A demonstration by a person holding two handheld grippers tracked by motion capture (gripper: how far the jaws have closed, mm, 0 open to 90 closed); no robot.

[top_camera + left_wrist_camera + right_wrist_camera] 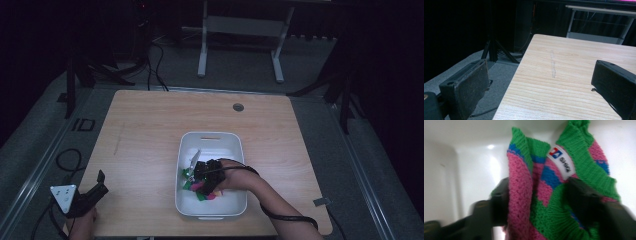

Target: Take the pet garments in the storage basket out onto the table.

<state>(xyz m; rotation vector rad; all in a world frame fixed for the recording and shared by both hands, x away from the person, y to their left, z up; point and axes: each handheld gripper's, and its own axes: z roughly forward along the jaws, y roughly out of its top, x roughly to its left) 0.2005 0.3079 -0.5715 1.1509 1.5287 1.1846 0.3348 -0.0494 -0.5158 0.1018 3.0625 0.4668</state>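
The right gripper (202, 172) reaches into the white plastic tub (235, 141), jaws apparently pinching a green, pink and blue knitted cloth (549, 195) for lifting, while the left gripper (92, 192) waits wide open and empty above the wooden tabletop (150, 125).

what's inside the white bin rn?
Inside the white bin: a knitted green, pink and blue cloth with a white label, pinched by the right gripper. The bin floor beneath the cloth and hand is covered.

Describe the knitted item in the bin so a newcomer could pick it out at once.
On the wooden table stands a white bin. Inside its near half, the right tool is shut on a knitted cloth. It is ribbed yarn in green, pink and blue, with a small white sewn-on label.
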